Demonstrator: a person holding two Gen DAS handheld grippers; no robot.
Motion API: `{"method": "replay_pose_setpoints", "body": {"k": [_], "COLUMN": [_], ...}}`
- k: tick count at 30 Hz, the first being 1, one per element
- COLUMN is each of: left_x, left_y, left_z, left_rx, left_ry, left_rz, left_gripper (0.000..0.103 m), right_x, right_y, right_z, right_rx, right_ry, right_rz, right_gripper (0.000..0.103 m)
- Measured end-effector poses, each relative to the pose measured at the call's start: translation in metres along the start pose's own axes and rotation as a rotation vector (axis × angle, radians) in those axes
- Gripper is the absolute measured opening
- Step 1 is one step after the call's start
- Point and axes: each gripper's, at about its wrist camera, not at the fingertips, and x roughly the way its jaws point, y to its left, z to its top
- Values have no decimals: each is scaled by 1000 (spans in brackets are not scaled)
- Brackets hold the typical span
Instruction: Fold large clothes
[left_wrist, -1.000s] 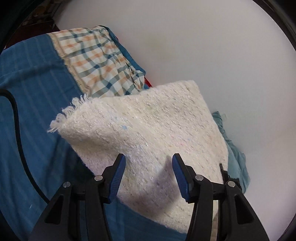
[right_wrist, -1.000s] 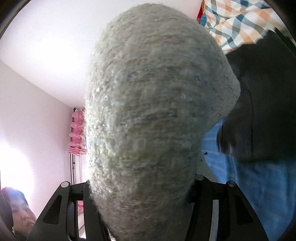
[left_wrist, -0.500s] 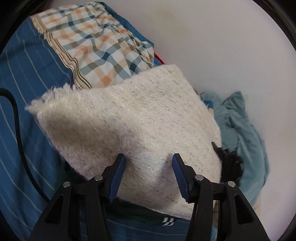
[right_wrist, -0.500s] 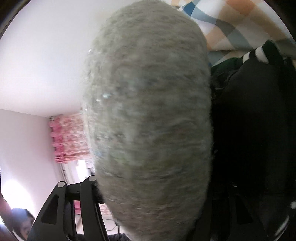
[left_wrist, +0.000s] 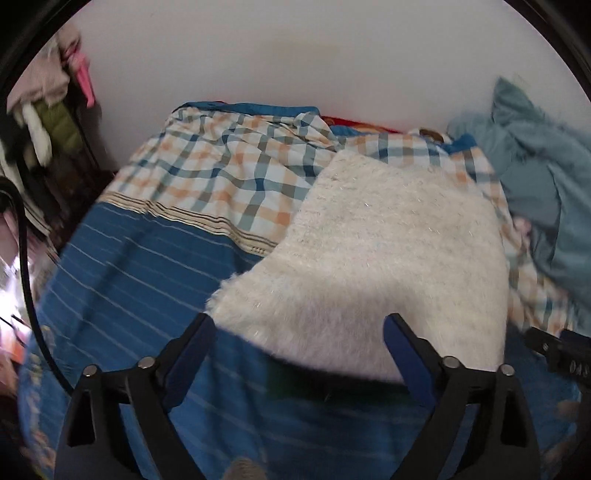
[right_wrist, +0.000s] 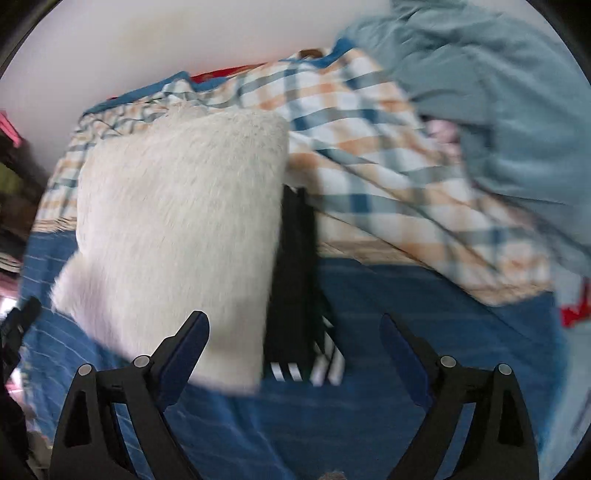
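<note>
A folded white fuzzy garment (left_wrist: 369, 266) lies on the bed, partly over a dark garment with white stripes (right_wrist: 295, 295). My left gripper (left_wrist: 299, 332) hovers at its near edge. Its jaws are opening wide, and the blue pads (left_wrist: 192, 354) do not press the cloth. In the right wrist view the same white garment (right_wrist: 177, 229) sits left of centre. My right gripper (right_wrist: 295, 332) is over the dark garment with its jaws opening, and nothing is pinched between them.
A blue striped bedspread (left_wrist: 129, 280) covers the bed, with a plaid cloth (left_wrist: 229, 173) behind the garment. A crumpled teal garment (left_wrist: 546, 177) lies at the right against the white wall (left_wrist: 295, 55). Hanging clothes (left_wrist: 40, 110) crowd the left edge.
Both grippers have let go of the white garment and pulled back. It was held up in front of the cameras and now lies on the bed. Both pairs of jaws have widened.
</note>
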Motion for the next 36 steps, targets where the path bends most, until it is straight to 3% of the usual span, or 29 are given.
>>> {"method": "replay_pose_setpoints", "body": {"k": [1, 2, 13, 22, 29, 36], "left_x": [-14, -28, -189, -339, -420, -457], "left_y": [-2, -2, 10, 29, 37, 32], "left_z": [-3, -6, -36, -62, -85, -107], "left_rx": [16, 23, 86, 97, 60, 75], "left_ry": [7, 7, -22, -141, -215, -249], "left_rz": [8, 6, 8, -1, -4, -9], "left_gripper": [96, 96, 96, 96, 96, 96], "right_x": [-22, -42, -326, -527, -620, -674], "right_y": [-24, -31, -36, -42, -57, -66], "right_z": [-17, -11, -128, -214, -263, -303], "right_rx": [3, 11, 47, 47, 18, 1], "right_ry": [-10, -18, -181, -318, -397, -439], "right_rz": [-34, -60, -149, -114, -94, -74], "right_gripper": [96, 96, 97, 97, 97, 97]}}
